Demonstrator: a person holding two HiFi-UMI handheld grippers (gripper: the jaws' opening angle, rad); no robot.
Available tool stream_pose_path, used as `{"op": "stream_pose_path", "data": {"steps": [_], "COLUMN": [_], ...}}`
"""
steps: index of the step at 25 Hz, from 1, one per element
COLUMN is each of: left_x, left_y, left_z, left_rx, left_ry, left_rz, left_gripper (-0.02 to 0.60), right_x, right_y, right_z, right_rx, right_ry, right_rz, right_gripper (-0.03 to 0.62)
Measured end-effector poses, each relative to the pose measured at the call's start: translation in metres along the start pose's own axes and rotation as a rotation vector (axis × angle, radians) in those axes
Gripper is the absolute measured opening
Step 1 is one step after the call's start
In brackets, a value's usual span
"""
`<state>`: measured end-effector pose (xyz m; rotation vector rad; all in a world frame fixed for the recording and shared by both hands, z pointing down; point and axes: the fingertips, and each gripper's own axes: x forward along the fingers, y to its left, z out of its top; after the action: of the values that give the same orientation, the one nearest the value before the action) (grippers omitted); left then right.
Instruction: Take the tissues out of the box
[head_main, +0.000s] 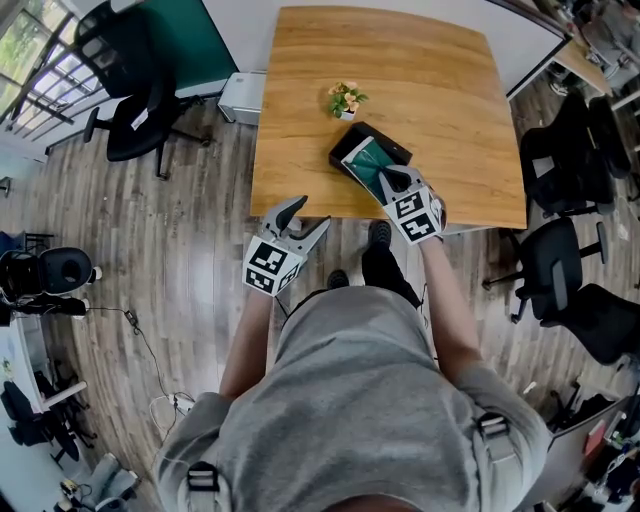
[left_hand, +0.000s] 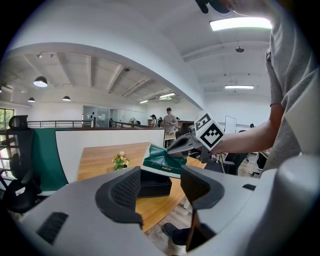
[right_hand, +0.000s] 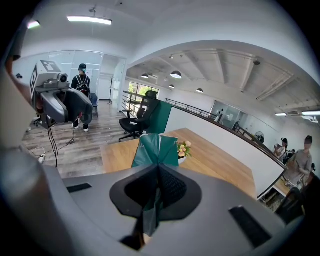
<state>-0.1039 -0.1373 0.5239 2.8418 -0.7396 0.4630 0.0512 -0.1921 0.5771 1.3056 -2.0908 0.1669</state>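
Note:
A black box (head_main: 347, 148) sits near the front edge of the wooden table (head_main: 420, 60). A dark green tissue pack (head_main: 368, 163) sticks up out of it. My right gripper (head_main: 386, 181) is shut on the pack's near end; in the right gripper view the green pack (right_hand: 156, 150) runs pinched between the jaws. My left gripper (head_main: 310, 215) hangs open and holds nothing, just off the table's front edge, left of the box. From the left gripper view, the box (left_hand: 156, 184) lies ahead beyond its jaws, with the pack (left_hand: 162, 159) lifted above it by the right gripper (left_hand: 172, 149).
A small potted flower (head_main: 346, 99) stands just behind the box. Black office chairs stand at the left (head_main: 140, 115) and at the right (head_main: 575, 160) of the table. A white unit (head_main: 242, 97) sits by the table's left side. People stand far off in the room.

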Motion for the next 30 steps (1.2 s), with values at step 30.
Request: {"op": "stream_pose_path", "data": {"steps": [30], "left_x": [0.009], "left_y": [0.004], "left_z": [0.003], "left_rx": [-0.005], "left_ry": [-0.01], "left_rz": [0.002], "left_gripper": [0.264], "right_x": [-0.004], "right_y": [-0.003], "right_z": [0.001], "right_rx": [0.008], "right_ry": [-0.019], "right_rz": [-0.009], "right_gripper": [0.009]}}
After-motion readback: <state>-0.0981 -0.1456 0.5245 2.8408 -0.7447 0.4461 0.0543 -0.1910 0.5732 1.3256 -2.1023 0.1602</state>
